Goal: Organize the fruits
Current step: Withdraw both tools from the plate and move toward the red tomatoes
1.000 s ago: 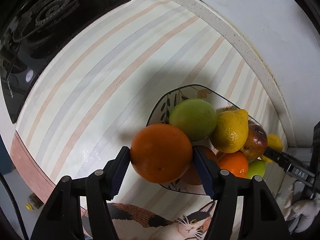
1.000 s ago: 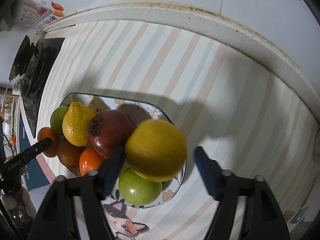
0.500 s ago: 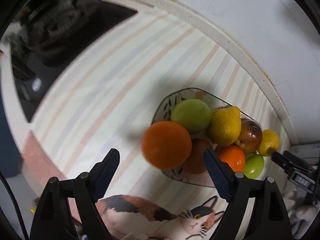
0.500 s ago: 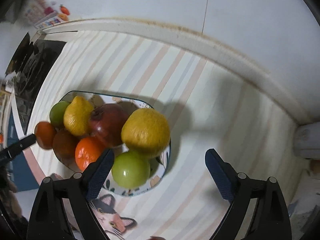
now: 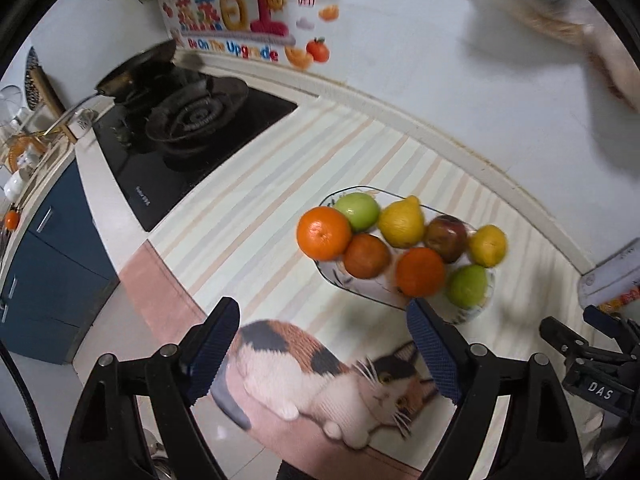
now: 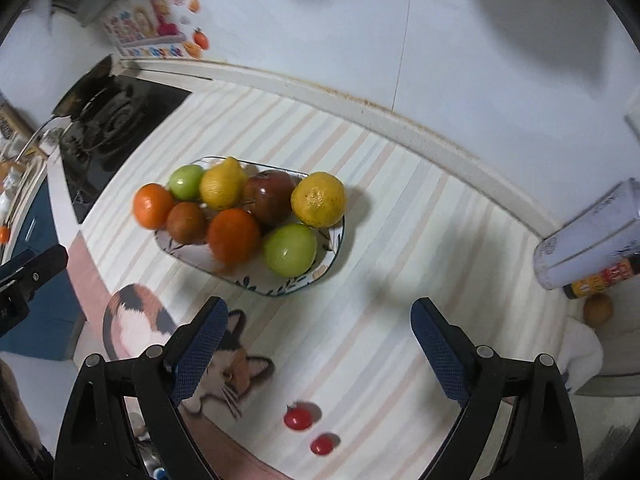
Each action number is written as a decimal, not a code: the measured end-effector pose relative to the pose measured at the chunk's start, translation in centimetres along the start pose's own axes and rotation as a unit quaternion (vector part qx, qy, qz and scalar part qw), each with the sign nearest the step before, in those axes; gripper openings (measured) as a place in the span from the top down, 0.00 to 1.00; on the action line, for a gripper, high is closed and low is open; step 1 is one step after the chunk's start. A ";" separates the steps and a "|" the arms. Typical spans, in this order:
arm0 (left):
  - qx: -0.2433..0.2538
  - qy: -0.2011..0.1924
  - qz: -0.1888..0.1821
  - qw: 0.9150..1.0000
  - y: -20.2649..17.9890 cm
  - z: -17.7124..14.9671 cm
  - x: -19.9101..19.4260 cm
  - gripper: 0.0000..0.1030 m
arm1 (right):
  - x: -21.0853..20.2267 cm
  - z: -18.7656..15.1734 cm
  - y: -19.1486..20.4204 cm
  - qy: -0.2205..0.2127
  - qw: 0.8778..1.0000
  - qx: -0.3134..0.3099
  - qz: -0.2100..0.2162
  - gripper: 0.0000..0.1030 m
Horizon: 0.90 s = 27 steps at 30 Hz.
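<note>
**Both claws wide open, fruit piled in bowl ahead**

The left claw (image 5: 322, 350) is seen spread wide w/ nothing held between its blue pads. The right claw (image 6: 320, 344) is likewise fully spread and empty.

The fruit bowl (image 6: 280, 288) is found ahead of both claws on the striped desk (image 6: 400, 248), just beyond the fingertips, apart from them. From the right claw it sits ahead and slightly to the left; from the left claw, ahead and to the right.

In the bowl, seen from the left claw: an orange (image 5: 324, 233) perched at the near-left rim, a green apple (image 5: 358, 211) behind it, a lemon (image 5: 401, 221), a dark red apple (image 5: 446, 238), a yellow citrus (image 5: 487, 245) at the far right, a brownish-orange fruit (image 5: 367, 255), a 2nd orange (image 5: 420, 271) and a 2nd green apple (image 5: 468, 285) at the front.

Two cherry tomatoes (image 6: 298, 419) are seen lying on the desk between the right claw's fingers, outside the bowl, near each other.

A cat-print mat (image 5: 320, 372) is spread under the left claw. A gas stove (image 5: 188, 120) is seen far ahead-left. A white cylinder (image 6: 592, 240) and a bottle (image 6: 600, 278) lie to the right of the right claw.
</note>
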<state>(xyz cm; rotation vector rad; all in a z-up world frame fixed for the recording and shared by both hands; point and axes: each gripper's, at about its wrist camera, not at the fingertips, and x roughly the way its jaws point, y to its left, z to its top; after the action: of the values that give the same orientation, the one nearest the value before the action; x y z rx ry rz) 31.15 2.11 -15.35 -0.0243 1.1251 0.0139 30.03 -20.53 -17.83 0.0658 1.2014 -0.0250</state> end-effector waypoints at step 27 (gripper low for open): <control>0.016 -0.113 -0.021 0.993 -0.1 -9.2 -19.9 0.17 | -22.6 -9.9 3.0 -0.131 0.990 -0.039 0.036 0.08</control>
<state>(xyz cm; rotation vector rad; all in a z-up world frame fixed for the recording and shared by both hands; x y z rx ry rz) 14.32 1.83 -1.34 -0.0172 0.8983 -0.0389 12.80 -17.29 -0.23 0.0363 0.9353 0.0757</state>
